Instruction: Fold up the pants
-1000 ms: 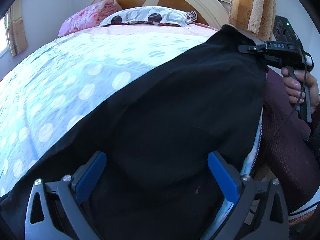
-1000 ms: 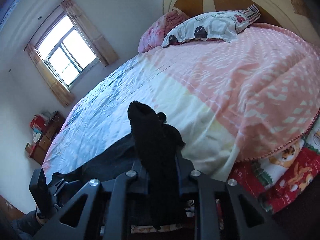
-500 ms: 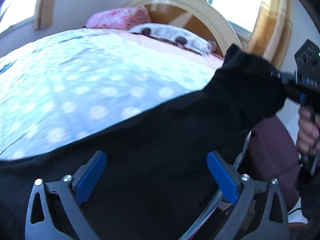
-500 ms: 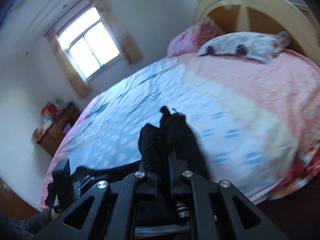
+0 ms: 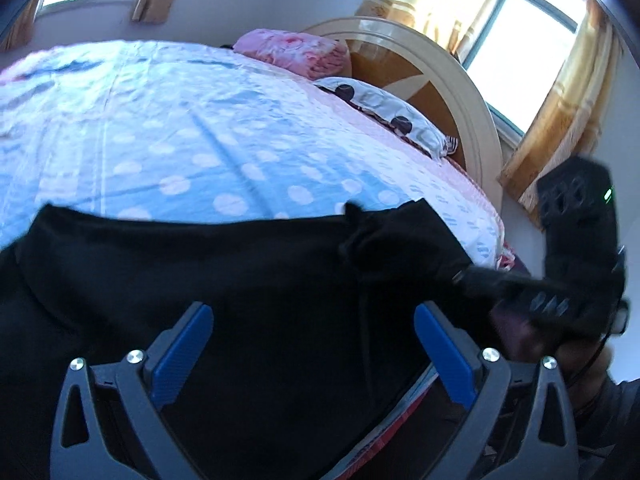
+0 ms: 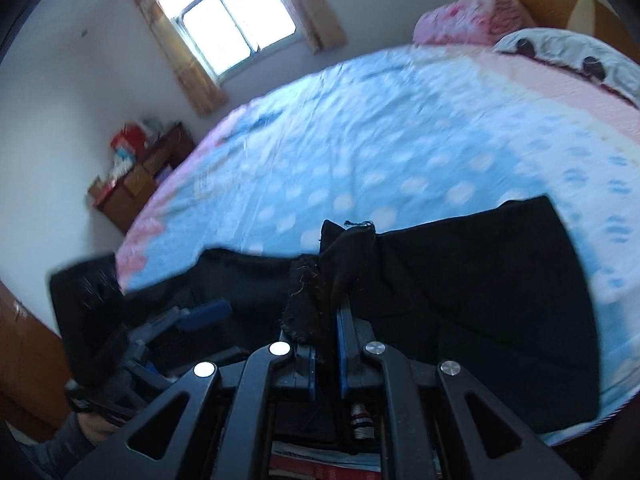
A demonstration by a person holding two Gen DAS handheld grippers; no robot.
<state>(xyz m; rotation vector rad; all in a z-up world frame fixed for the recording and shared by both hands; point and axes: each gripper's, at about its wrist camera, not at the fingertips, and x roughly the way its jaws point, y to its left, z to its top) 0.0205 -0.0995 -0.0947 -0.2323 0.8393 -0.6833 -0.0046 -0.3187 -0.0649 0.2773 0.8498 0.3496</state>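
Observation:
The black pants (image 5: 248,280) lie over the near edge of the bed, spread on the blue dotted sheet; they also show in the right wrist view (image 6: 472,280). My left gripper (image 5: 312,344) is open, its blue pads wide apart just above the black cloth. My right gripper (image 6: 326,312) is shut on a bunched edge of the pants (image 6: 348,248), which sticks up between the fingers. In the left wrist view the right gripper (image 5: 472,276) holds that edge at the right. In the right wrist view the left gripper (image 6: 200,312) sits low at the left, blurred.
The bed (image 5: 180,120) has a blue and pink dotted sheet, pillows (image 5: 384,108) and a curved headboard (image 5: 452,80) at the far end. A wooden cabinet (image 6: 136,184) with boxes stands by the far wall under a window (image 6: 228,16).
My right gripper has carried the held edge of the pants down and toward the left gripper, laying more cloth on the bed. Both views have swung toward the windows.

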